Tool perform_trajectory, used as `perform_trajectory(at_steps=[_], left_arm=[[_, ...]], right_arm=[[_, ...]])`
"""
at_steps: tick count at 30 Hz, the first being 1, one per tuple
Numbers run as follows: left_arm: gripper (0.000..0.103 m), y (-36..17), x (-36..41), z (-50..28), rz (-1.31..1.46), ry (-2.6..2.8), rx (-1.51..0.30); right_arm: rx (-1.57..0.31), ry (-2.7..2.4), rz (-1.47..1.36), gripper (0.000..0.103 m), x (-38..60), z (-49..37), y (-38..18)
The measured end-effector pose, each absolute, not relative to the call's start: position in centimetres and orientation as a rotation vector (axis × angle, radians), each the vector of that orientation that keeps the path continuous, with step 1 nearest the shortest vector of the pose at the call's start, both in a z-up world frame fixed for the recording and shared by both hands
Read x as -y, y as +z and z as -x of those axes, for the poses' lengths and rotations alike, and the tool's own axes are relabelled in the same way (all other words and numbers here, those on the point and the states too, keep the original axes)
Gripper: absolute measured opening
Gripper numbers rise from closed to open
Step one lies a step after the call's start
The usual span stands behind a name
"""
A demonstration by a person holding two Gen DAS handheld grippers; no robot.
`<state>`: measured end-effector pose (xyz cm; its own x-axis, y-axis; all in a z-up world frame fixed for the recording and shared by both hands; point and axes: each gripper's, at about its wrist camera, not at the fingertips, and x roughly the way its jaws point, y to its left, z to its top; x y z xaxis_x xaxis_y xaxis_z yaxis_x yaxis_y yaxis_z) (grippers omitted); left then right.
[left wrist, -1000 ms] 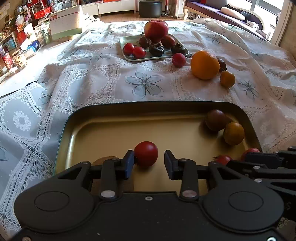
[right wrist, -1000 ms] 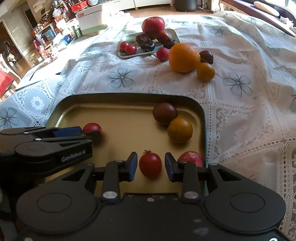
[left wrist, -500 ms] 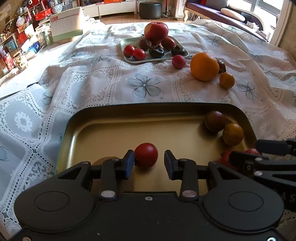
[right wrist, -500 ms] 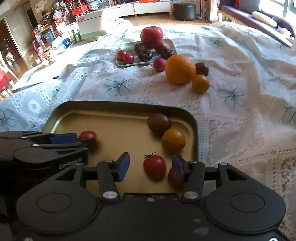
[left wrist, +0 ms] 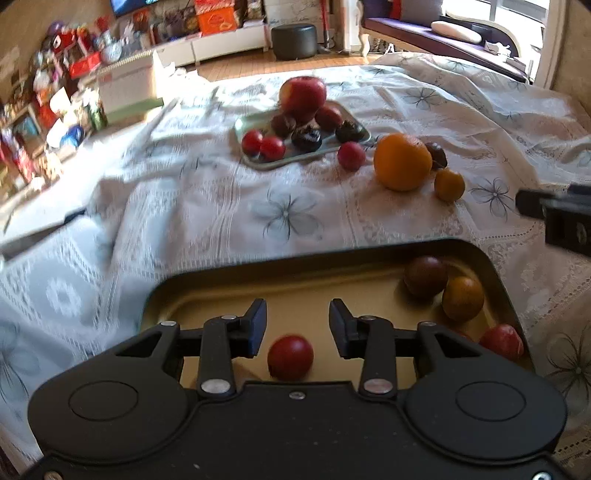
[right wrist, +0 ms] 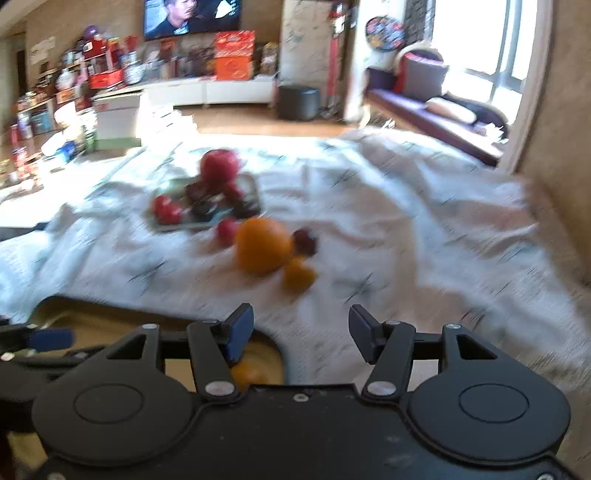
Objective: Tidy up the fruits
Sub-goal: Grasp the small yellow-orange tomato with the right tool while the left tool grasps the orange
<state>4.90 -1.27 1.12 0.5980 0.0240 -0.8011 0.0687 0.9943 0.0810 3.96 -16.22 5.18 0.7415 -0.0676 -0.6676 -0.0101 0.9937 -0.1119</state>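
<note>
Tomato [left wrist: 290, 357] — left view only; right perhaps blurred.

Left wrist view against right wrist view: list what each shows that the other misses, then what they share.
Only the left wrist view shows the red tomato lying free in the gold tray below the open left gripper, plus the dark fruit and red fruit there.

Only the right wrist view shows the television and the open, empty right gripper.

Both show the large orange, the far plate of fruit, and the lace tablecloth.
</note>
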Motion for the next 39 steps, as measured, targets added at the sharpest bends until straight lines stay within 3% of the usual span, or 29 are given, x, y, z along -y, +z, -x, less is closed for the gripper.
perform_trajectory(at_steps=[6,18,32,37,38,39], left_arm=[[0.049,2.6,2.2,-6.4,-0.15,-0.022,-0.859],[0.049,2.7,3.0,-11.5,-0.131,-0.111,-0.931],[0.049,1.9,2.2,-14.1,-0.067,-0.121,-0.988],[0.049,1.8,2.0,-15.1,-0.047,-0.128,-0.994],[0.049,1.9,2.0,-15.3,-0.039,-0.132,-0.994],[0.049,2.0,2.1,-15.6,-0.032,-0.139,-0.991]], right_arm=[[-0.792,-0.097,0.061,0.061,18.4,-8.6,4.8],[-1.08,-0.046,-0.149,0.058,21.9,-18.8,1.7],[-1.104,-0.004,-0.091,0.058,19.2,-20.8,-0.7],[-1.126,-0.053,-0.101,0.053,19.2,-22.1,-1.8],[-1.147,-0.047,-0.114,0.049,19.4,-22.2,-2.0],[-1.17,-0.033,-0.133,0.037,19.7,-22.2,-2.2]])
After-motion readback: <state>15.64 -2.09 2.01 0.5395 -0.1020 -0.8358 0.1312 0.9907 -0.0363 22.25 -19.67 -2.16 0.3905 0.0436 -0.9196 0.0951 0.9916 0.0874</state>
